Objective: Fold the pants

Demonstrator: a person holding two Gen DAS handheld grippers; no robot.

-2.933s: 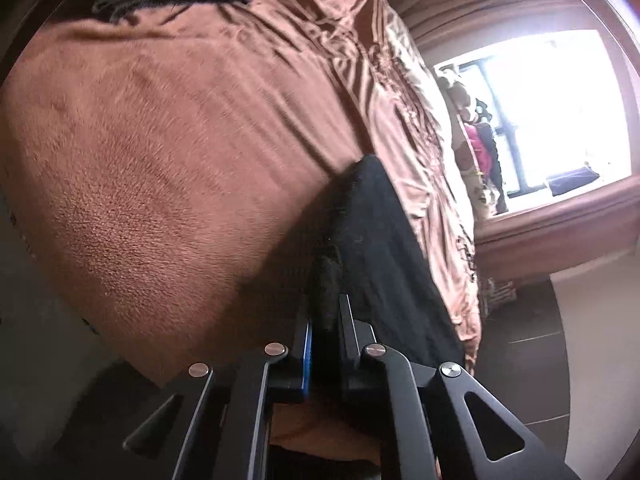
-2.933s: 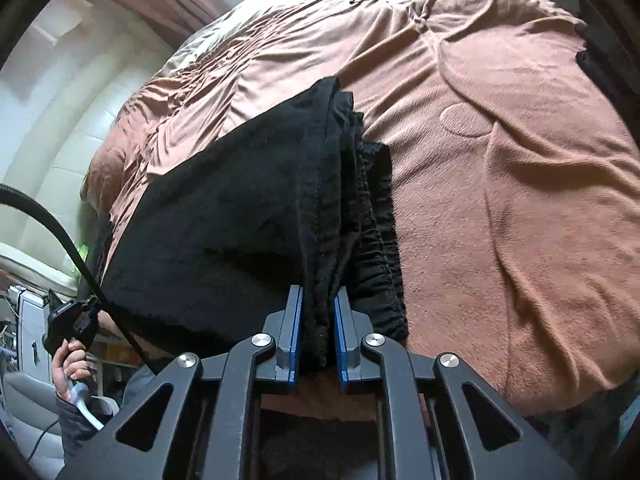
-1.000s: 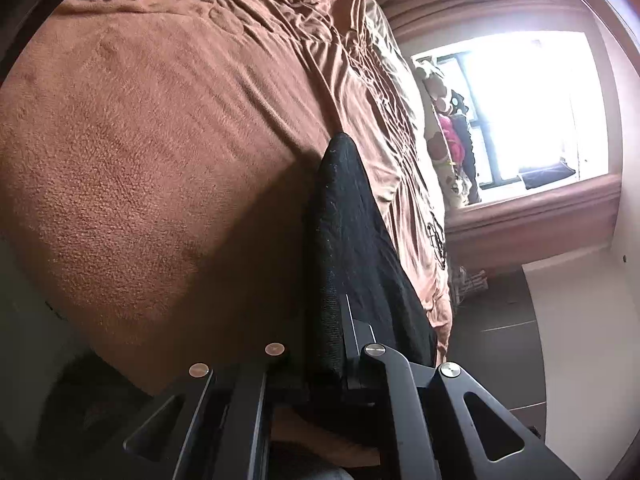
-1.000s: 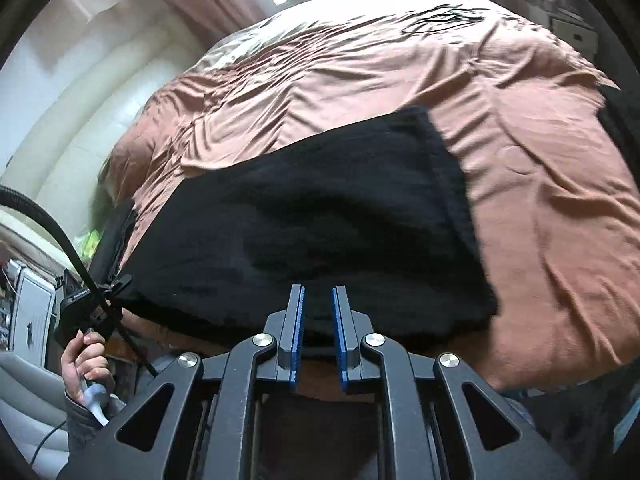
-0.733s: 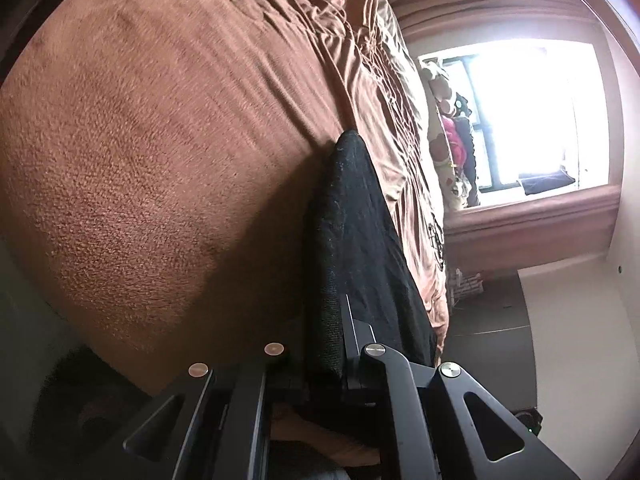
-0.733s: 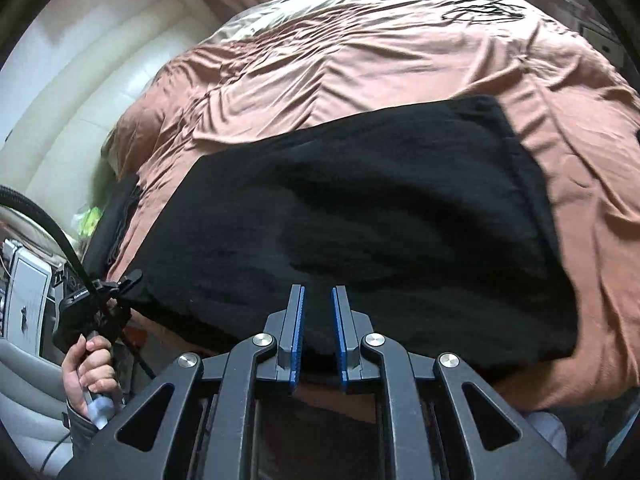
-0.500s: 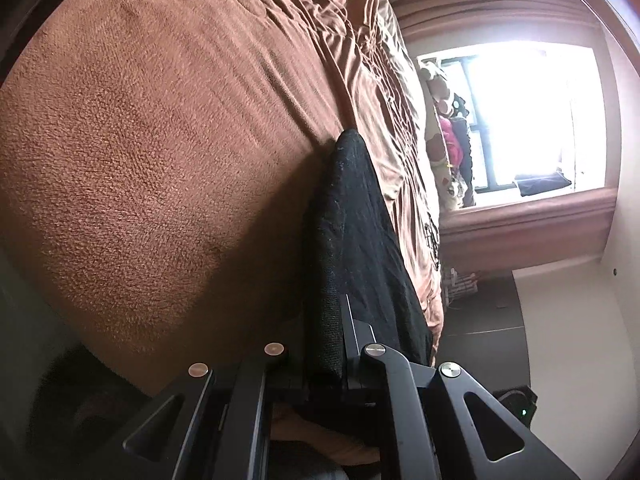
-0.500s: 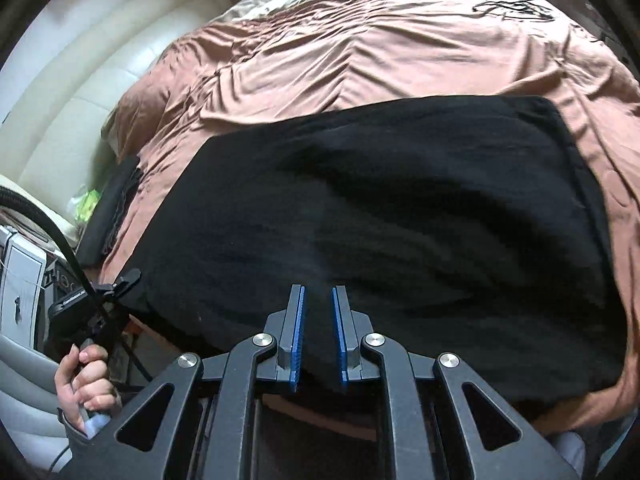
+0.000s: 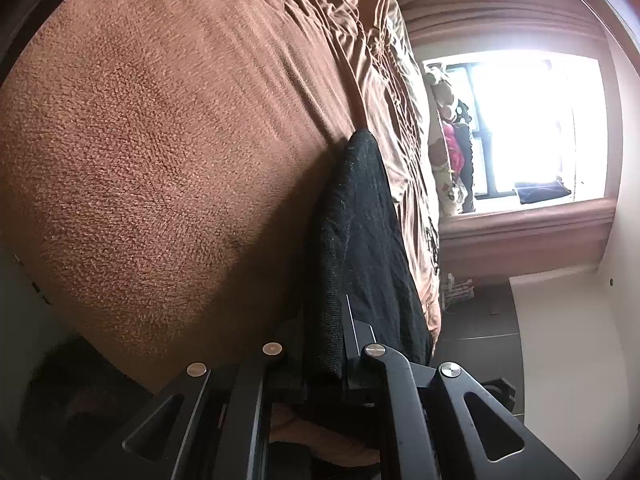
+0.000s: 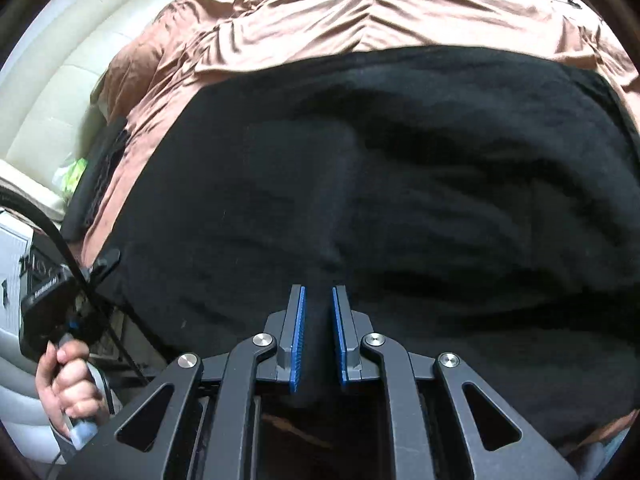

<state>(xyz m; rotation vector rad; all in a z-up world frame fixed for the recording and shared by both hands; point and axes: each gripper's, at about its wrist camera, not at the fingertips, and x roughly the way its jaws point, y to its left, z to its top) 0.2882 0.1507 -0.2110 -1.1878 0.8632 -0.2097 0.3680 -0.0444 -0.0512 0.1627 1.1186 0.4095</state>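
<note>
The pants (image 10: 400, 200) have been laid flat on the bed (image 9: 160, 160), from bunched to one wide panel; this fold looks nearly done. Right gripper (image 10: 319, 334) grips cloth at 6 o'clock. Left gripper (image 9: 320, 360) clamps their edge. No writing is legible.

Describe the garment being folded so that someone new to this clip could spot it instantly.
Start from the big bed with the brown blanket. The black pants lie spread across its near edge. They are the only large black cloth there, matte against the rumpled brown.
</note>
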